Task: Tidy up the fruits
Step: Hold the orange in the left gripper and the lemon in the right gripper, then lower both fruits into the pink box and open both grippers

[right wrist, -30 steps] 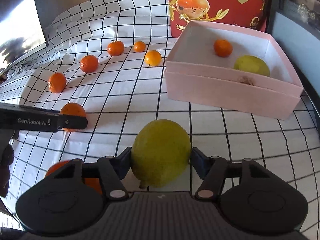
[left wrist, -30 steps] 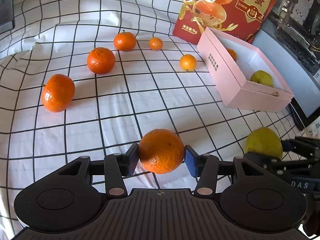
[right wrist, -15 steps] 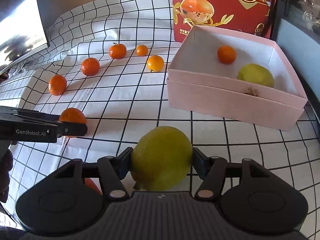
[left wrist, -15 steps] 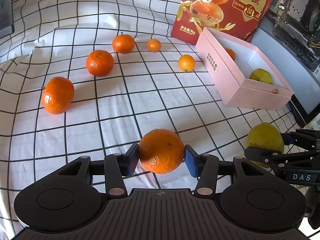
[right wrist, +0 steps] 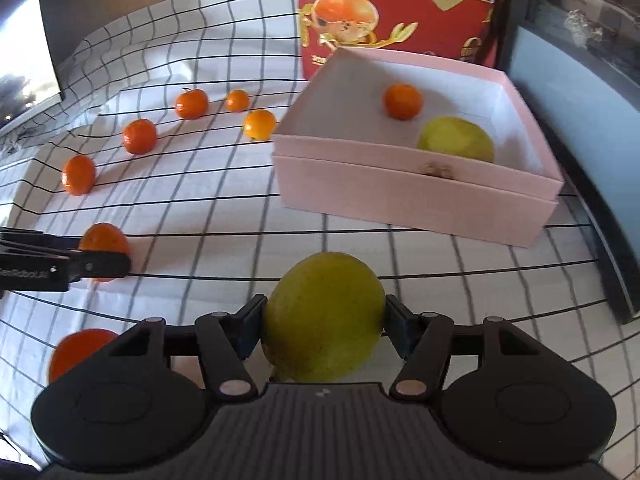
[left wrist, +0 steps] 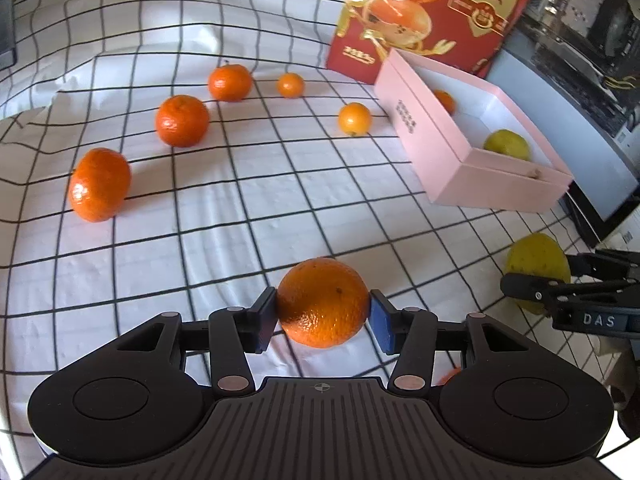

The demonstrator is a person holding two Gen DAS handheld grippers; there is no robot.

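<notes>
From the left wrist, the left hand-held gripper [left wrist: 323,316] clamps a round orange mandarin [left wrist: 322,302] above the grid-patterned white cloth surface [left wrist: 200,208]; the open pink cardboard box [left wrist: 476,178] lies ahead to the right. From the right wrist, the right hand-held gripper [right wrist: 325,330] grips a yellow-green lemon [right wrist: 323,316], the box [right wrist: 416,200] almost straight ahead and nearer this hand.

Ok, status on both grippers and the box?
Left gripper shut on orange. Right gripper shut on yellow-green fruit. Pink box open, two fruits inside. Path to it clear.
</notes>
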